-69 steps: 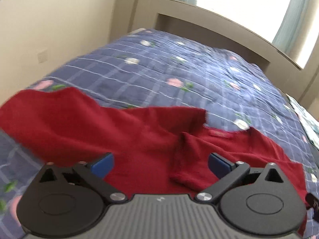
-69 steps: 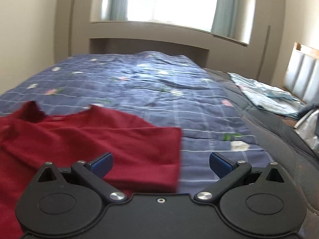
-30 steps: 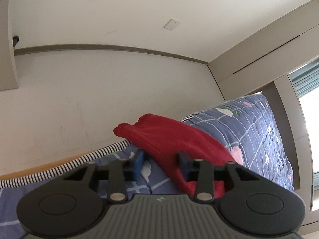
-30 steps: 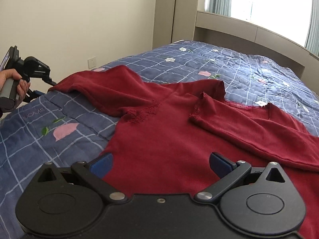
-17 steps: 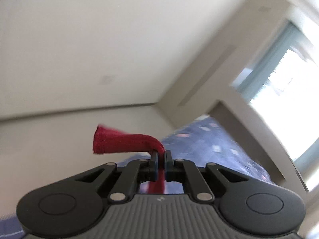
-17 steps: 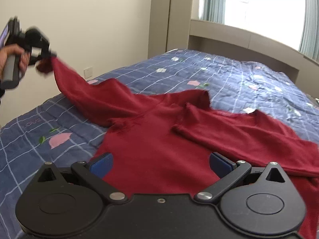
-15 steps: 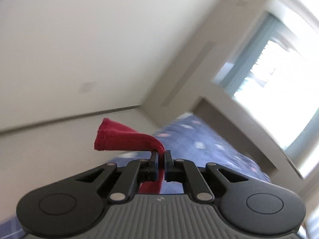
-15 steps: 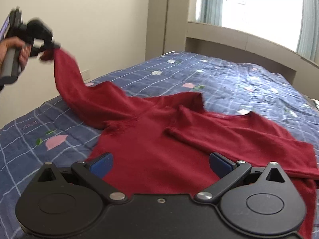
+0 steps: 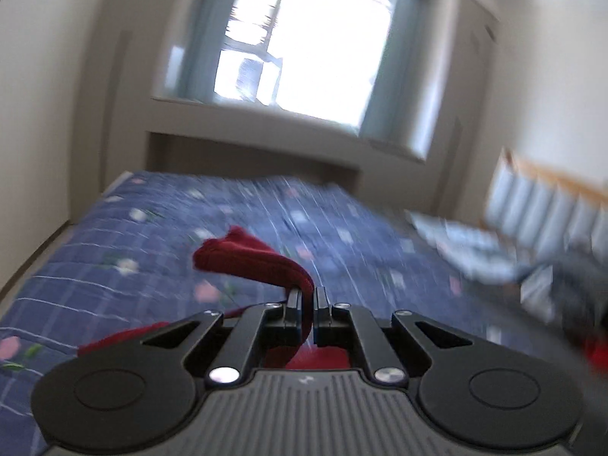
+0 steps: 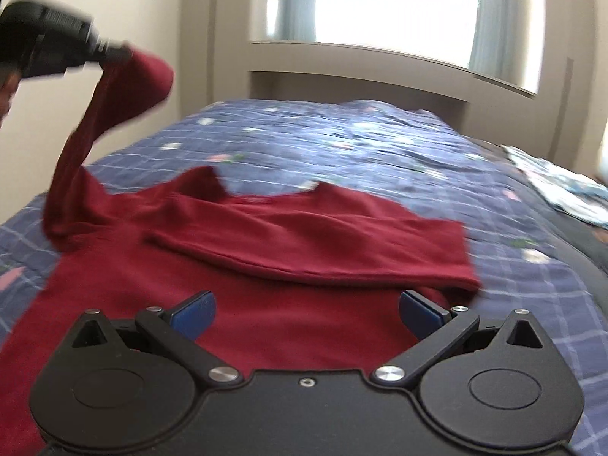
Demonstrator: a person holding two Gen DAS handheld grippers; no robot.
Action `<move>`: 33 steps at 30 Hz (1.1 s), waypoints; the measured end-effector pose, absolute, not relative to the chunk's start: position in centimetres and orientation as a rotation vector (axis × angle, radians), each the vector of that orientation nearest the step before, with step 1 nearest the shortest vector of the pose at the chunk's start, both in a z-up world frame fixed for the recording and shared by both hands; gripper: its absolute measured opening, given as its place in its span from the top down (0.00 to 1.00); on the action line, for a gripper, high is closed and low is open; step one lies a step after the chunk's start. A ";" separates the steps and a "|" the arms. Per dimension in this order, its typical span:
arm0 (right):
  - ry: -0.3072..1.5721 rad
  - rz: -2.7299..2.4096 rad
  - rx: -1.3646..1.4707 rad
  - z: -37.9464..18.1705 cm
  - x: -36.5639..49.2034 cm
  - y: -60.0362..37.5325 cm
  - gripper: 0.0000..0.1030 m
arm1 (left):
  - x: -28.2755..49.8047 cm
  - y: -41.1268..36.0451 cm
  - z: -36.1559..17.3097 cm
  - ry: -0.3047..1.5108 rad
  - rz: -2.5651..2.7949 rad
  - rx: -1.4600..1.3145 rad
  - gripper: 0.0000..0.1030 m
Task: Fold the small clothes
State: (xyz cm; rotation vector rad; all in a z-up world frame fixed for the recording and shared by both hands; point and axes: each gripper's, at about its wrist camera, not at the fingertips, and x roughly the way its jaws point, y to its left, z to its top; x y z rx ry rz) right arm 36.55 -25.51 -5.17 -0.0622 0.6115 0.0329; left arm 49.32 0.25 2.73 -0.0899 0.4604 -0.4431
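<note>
A dark red long-sleeved top [image 10: 288, 288] lies spread on the blue checked bedspread [image 10: 380, 144]. One sleeve [image 10: 315, 243] is folded across its chest. The other sleeve [image 10: 114, 106] is lifted high at the left, its cuff pinched in my left gripper [image 10: 117, 53]. In the left wrist view the left gripper [image 9: 308, 298] is shut on that red cuff [image 9: 250, 262], which curls out over the bed. My right gripper [image 10: 306, 309] hangs open low over the top's body, nothing between its blue pads [image 10: 193, 311].
A wall runs along the bed's left side [image 10: 125, 19]. A window with curtains [image 10: 391, 3] and a sill ledge stand behind the bed. A folded light patterned cloth [image 10: 562, 186] lies at the bed's right edge beside a padded headboard [image 9: 547, 209].
The left gripper closed on the sleeve cuff, lifted it off the bed and swung round from the wall toward the window. The right gripper drifted right over the top, still open.
</note>
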 end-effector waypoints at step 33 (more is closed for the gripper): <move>0.606 0.058 0.142 -5.4 39.4 -29.9 0.01 | 45.1 3.3 -3.9 0.760 -0.114 -0.085 0.00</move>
